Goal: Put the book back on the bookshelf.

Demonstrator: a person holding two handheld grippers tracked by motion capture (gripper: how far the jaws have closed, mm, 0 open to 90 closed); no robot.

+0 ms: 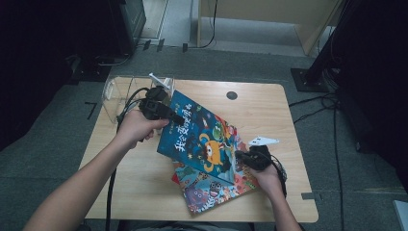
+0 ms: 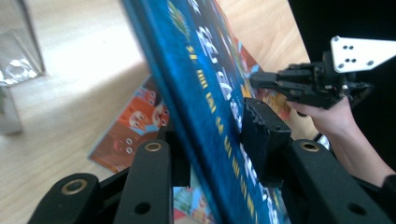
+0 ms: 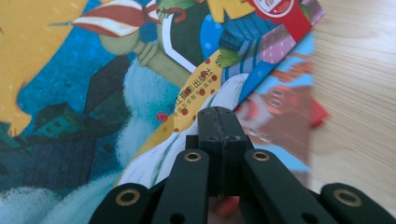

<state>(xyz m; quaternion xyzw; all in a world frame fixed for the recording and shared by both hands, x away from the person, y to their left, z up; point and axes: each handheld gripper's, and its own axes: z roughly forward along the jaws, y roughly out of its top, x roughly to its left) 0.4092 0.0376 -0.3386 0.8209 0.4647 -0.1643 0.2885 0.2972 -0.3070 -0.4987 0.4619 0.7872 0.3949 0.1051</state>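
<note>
Currently the wooden worktop carries a red picture book lying flat, with a clear plastic box at its far left corner. Above it, the blue picture book is tilted, its far-left edge raised clear of the red one. Left gripper clamps that raised edge between its pads; right gripper, jaws fully closed, rests at the blue book's near-right edge.
</note>
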